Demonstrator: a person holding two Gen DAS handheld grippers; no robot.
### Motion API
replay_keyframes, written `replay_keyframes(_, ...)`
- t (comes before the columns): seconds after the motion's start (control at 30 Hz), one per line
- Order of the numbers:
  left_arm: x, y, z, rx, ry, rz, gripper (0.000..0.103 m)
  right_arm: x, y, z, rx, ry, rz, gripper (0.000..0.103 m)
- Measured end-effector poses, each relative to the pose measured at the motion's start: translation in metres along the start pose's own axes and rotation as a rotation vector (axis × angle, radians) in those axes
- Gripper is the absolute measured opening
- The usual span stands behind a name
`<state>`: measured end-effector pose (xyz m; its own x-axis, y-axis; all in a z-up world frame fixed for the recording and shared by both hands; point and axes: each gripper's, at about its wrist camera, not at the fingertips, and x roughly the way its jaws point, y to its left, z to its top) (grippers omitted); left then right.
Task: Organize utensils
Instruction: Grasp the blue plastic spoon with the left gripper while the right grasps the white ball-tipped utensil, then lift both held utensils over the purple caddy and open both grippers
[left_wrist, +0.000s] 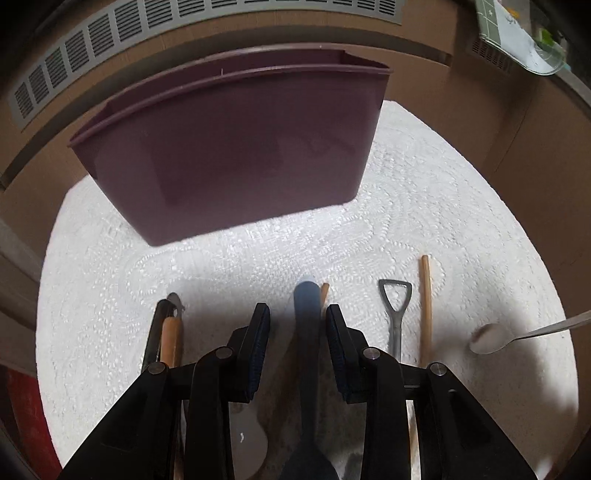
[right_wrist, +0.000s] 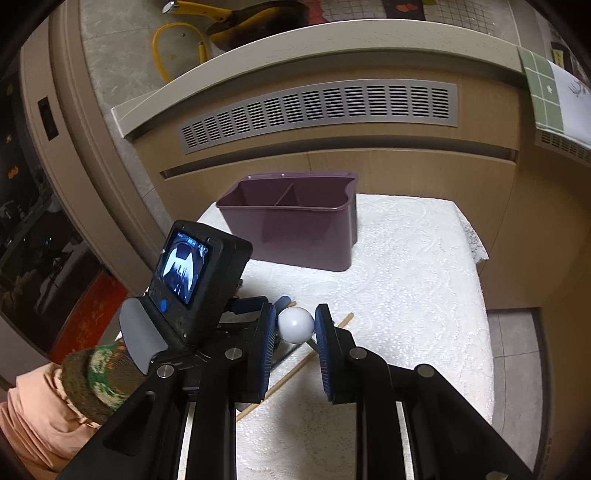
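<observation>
**Sorting utensils: left gripper open over the row, right gripper holding a white spoon**

Left wrist view: The left gripper (left_wrist: 297, 325) hangs low over the white textured cloth (left_wrist: 424, 206) with its jaws apart. A blue-handled utensil (left_wrist: 308, 332) lies between the fingers; neither pad touches it. A wooden chopstick end (left_wrist: 324, 291) shows just beside the blue handle. To the right lie a metal shovel-handled utensil (left_wrist: 394, 314) and a second wooden chopstick (left_wrist: 426, 306), parallel and near each other. At the left, a black handle (left_wrist: 155, 332) and a wooden handle (left_wrist: 170, 339) lie side by side. The purple utensil bin (left_wrist: 236, 147) stands upright at the far side of the cloth. At the right edge, a white spoon (left_wrist: 487, 338) on a metal shank hangs above the cloth.

Right wrist view: The right gripper (right_wrist: 295, 326) is closed on the white spoon bowl (right_wrist: 296, 325), both pads touching it. The purple bin (right_wrist: 291, 225) stands well ahead; a divider splits it into two compartments. The left gripper's camera unit (right_wrist: 192, 277) sits at the left, just beside the right gripper. One chopstick (right_wrist: 295, 369) lies diagonally on the cloth beneath the fingers.
</observation>
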<state>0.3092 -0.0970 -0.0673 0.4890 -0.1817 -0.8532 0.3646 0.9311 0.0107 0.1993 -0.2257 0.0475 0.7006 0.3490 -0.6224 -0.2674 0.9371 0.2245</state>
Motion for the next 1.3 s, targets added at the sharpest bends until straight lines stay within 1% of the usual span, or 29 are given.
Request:
replay_keyframes(0.03,-0.003,0.0,-0.002,-0.002,-0.012,0.013,0.02,0.0,-0.001,0.0,0.003,-0.001,0.0,0.021)
replay_keyframes(0.07,-0.007,0.0,-0.004,-0.007,-0.024,0.016,0.016,-0.001,-0.003,0.0,0.006,-0.002,0.0,0.021)
replay_keyframes(0.13,-0.021,0.002,-0.01,-0.02,-0.059,0.007,0.014,-0.003,-0.005,0.0,0.013,-0.004,0.002,0.021)
replay_keyframes(0.2,-0.04,0.007,-0.02,-0.043,-0.104,-0.009,0.014,-0.005,-0.005,-0.001,0.018,-0.004,0.007,0.021)
replay_keyframes(0.33,-0.091,0.021,-0.047,-0.107,-0.22,-0.04,0.014,-0.012,0.0,-0.005,0.006,-0.006,0.018,0.021)
replay_keyframes(0.4,-0.109,0.025,-0.055,-0.131,-0.255,-0.057,0.014,-0.015,0.003,-0.005,-0.001,-0.007,0.028,0.021)
replay_keyframes(0.53,-0.141,0.034,-0.059,-0.152,-0.316,-0.076,0.014,-0.021,0.011,-0.002,-0.009,-0.015,0.052,0.021)
replay_keyframes(0.6,-0.156,0.033,-0.057,-0.158,-0.353,-0.082,0.014,-0.024,0.015,0.002,-0.01,-0.022,0.063,0.021)
replay_keyframes(0.67,-0.172,0.034,-0.046,-0.163,-0.397,-0.096,0.014,-0.027,0.018,0.01,-0.007,-0.028,0.082,0.021)
replay_keyframes(0.77,-0.207,0.043,-0.021,-0.15,-0.49,-0.115,0.014,-0.038,0.019,0.034,-0.007,-0.057,0.107,0.021)
replay_keyframes(0.83,-0.231,0.049,0.004,-0.124,-0.557,-0.116,0.014,-0.05,0.021,0.063,-0.024,-0.101,0.115,0.021)
replay_keyframes(0.9,-0.247,0.056,0.028,-0.109,-0.608,-0.124,0.014,-0.06,0.022,0.092,-0.043,-0.144,0.122,0.021)
replay_keyframes(0.93,-0.252,0.059,0.038,-0.102,-0.625,-0.126,0.014,-0.063,0.022,0.107,-0.051,-0.164,0.127,0.021)
replay_keyframes(1.0,-0.255,0.067,0.062,-0.091,-0.667,-0.102,0.014,-0.064,0.023,0.132,-0.058,-0.187,0.128,0.021)
replay_keyframes(1.03,-0.253,0.072,0.073,-0.089,-0.675,-0.094,0.014,-0.06,0.022,0.146,-0.056,-0.192,0.129,0.021)
replay_keyframes(1.13,-0.239,0.088,0.098,-0.1,-0.671,-0.086,0.014,-0.042,0.018,0.174,-0.039,-0.187,0.118,0.021)
replay_keyframes(1.23,-0.218,0.106,0.115,-0.125,-0.642,-0.103,0.014,-0.015,0.01,0.191,-0.01,-0.154,0.114,0.021)
replay_keyframes(1.3,-0.2,0.113,0.118,-0.147,-0.622,-0.12,0.014,0.001,0.005,0.195,0.002,-0.128,0.114,0.021)
